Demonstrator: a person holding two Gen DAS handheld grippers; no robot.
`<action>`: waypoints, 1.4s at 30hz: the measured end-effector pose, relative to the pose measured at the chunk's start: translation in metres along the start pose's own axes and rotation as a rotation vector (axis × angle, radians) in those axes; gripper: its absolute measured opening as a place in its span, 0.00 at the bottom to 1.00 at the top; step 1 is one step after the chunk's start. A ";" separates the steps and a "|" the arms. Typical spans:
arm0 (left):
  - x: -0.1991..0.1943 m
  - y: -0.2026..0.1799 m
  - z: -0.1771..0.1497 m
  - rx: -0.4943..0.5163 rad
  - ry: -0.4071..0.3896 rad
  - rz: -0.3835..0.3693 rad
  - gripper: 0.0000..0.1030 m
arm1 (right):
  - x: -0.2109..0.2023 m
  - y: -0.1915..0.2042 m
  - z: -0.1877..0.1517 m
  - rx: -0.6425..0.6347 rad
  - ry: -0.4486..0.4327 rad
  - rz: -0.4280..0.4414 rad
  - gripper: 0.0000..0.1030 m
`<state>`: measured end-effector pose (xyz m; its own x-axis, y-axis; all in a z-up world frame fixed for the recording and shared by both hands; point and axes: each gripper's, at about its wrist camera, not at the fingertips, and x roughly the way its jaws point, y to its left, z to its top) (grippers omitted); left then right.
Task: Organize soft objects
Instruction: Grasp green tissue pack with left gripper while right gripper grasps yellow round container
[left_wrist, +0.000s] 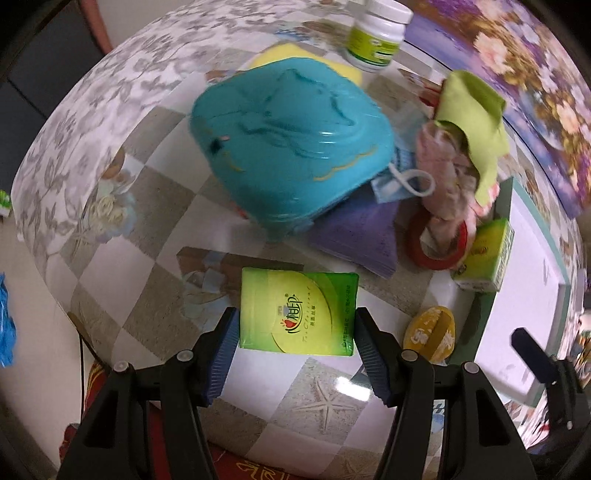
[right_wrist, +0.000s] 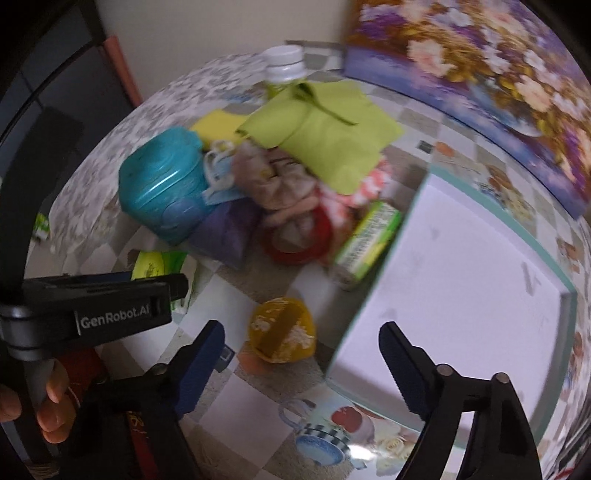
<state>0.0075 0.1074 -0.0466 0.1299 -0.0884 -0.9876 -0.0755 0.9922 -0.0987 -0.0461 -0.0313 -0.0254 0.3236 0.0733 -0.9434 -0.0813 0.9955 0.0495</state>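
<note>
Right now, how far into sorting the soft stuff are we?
Early. Done: nothing visibly; the white tray shows nothing in it. In hand: the left gripper has its pads at both sides of the green tissue pack, seemingly gripping it. The right gripper is open over the yellow packet. Left: the green cloth, pink fabric, purple pouch and face mask, all piled beside the teal box.

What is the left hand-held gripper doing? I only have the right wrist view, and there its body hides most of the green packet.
Observer: The left hand-held gripper has its pads against both side edges of the green tissue packet.
Operator: Is the packet squashed?
Observer: No, its printed face looks flat and unwrinkled.
Operator: And that white cap behind the cloths?
Observer: It tops a white bottle with a green label, standing upright.
</note>
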 end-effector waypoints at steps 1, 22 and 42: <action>-0.001 0.006 0.000 -0.010 -0.002 -0.001 0.62 | 0.002 0.001 0.000 -0.008 0.006 0.004 0.81; 0.032 0.054 0.001 -0.082 0.024 -0.041 0.62 | 0.049 0.020 0.014 -0.058 0.106 -0.019 0.68; 0.016 0.029 -0.002 -0.077 0.035 -0.031 0.62 | 0.072 0.024 0.002 -0.060 0.155 -0.024 0.51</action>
<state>0.0053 0.1348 -0.0655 0.0985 -0.1231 -0.9875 -0.1477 0.9795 -0.1369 -0.0231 -0.0017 -0.0913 0.1769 0.0342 -0.9836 -0.1333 0.9910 0.0105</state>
